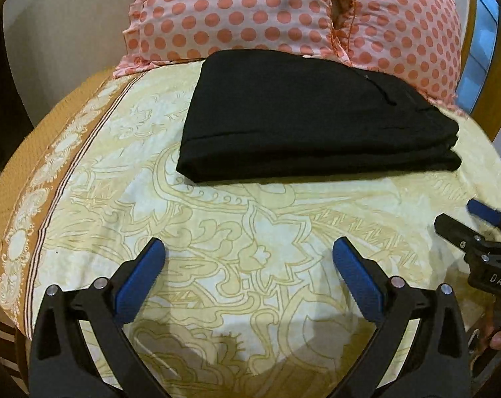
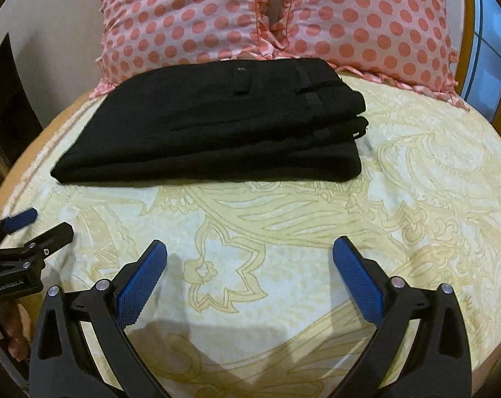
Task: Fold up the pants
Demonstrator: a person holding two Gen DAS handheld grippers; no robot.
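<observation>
Your bed with the cream-and-yellow floral patterned sheet [image 1: 250,225] fills both views. Two pink pillows with coral polka dots [image 2: 190,16] lean at its head. The black fabric pants, folded into a flat rectangle [image 2: 210,126], lie on the sheet just before the pillows, touching them. Your left hand-held gripper [image 1: 249,258] and right hand-held gripper [image 2: 249,258] hover released, blue pads spread wide, apart from the pants.

White letters "DAS" stand on the right tool [image 1: 463,229]; the left tool's [image 2: 48,229] label is unreadable.
</observation>
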